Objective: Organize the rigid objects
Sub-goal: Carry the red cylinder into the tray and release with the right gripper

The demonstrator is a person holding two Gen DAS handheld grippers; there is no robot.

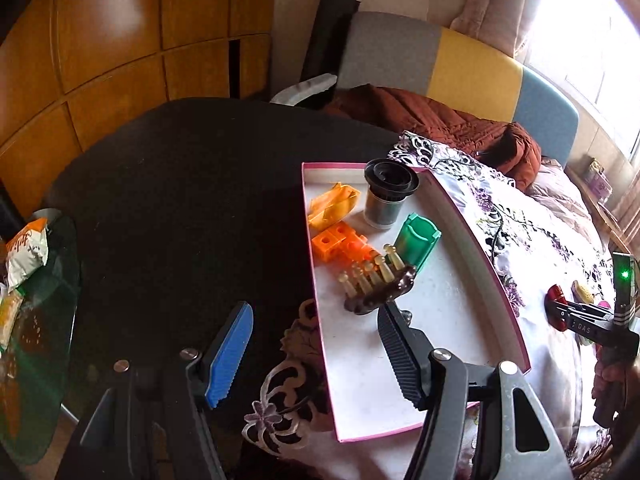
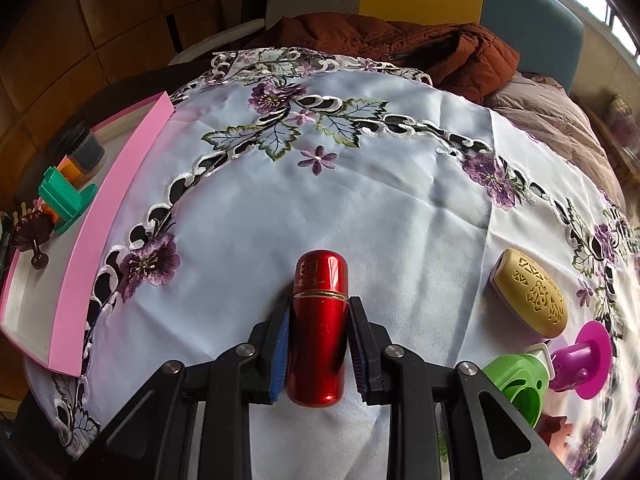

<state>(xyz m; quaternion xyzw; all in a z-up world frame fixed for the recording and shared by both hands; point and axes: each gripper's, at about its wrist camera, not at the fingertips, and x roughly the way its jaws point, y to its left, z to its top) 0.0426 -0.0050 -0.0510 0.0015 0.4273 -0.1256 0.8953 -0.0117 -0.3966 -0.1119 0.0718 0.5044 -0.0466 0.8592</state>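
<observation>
The right gripper [image 2: 318, 344] is clamped on a red metal capsule [image 2: 318, 328] lying on the embroidered tablecloth [image 2: 360, 200]. The left gripper [image 1: 316, 344], jaws apart and empty, hovers over the pink-edged box [image 1: 496, 276] (brown comb [image 1: 380, 292], green holder [image 1: 416, 246], orange blocks [image 1: 340, 242] inside).

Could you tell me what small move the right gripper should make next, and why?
Probably lift the red capsule slightly off the tablecloth. The right gripper is already shut on its sides, it seems to lie on the cloth, and the pink-rimmed box holding the other sorted pieces sits off to the left.
</observation>
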